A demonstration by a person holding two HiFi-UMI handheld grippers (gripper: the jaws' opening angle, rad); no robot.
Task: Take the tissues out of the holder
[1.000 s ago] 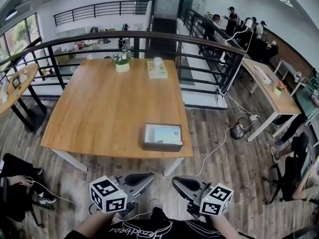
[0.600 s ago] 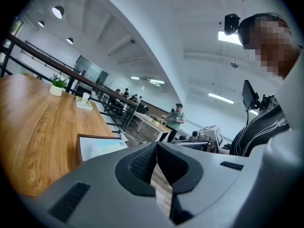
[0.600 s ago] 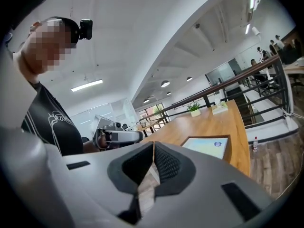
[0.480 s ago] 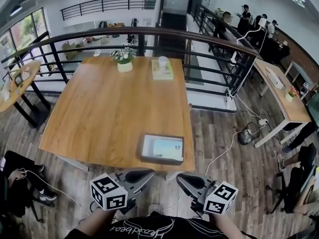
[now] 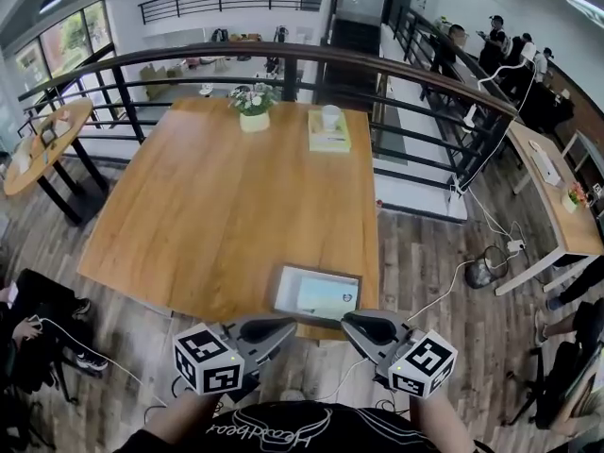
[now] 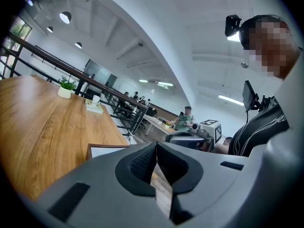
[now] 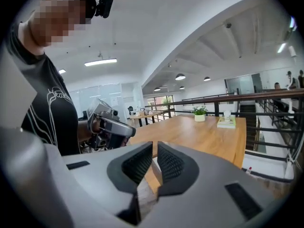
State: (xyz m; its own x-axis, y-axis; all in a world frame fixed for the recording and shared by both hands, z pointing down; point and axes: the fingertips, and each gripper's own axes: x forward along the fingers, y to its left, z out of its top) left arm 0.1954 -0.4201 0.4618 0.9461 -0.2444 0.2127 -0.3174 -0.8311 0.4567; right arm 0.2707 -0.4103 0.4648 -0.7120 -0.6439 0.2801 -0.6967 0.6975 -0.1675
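Note:
The tissue holder (image 5: pixel 317 293), a dark-rimmed flat box with a pale tissue pack inside, lies at the near edge of the wooden table (image 5: pixel 217 206). Both grippers hover just short of that edge, off the table. My left gripper (image 5: pixel 286 327) points right, below the holder's left corner; its pads meet with nothing between them (image 6: pixel 156 148). My right gripper (image 5: pixel 348 322) points left below the holder's right corner, shut and empty (image 7: pixel 155 152). Their tips face each other, apart. In the left gripper view the holder (image 6: pixel 102 150) shows just beyond the jaws.
A potted plant (image 5: pixel 254 119) and a book with a cup on it (image 5: pixel 328 130) stand at the table's far end. A black railing (image 5: pixel 415 111) runs behind it. A round table (image 5: pixel 42 149) is at the left, a person's legs (image 5: pixel 38 324) below it, cables (image 5: pixel 481 272) on the floor right.
Both grippers and the view have moved forward to the table. The holder, well ahead of them a second ago, now lies right above their tips. Jaws stay shut.

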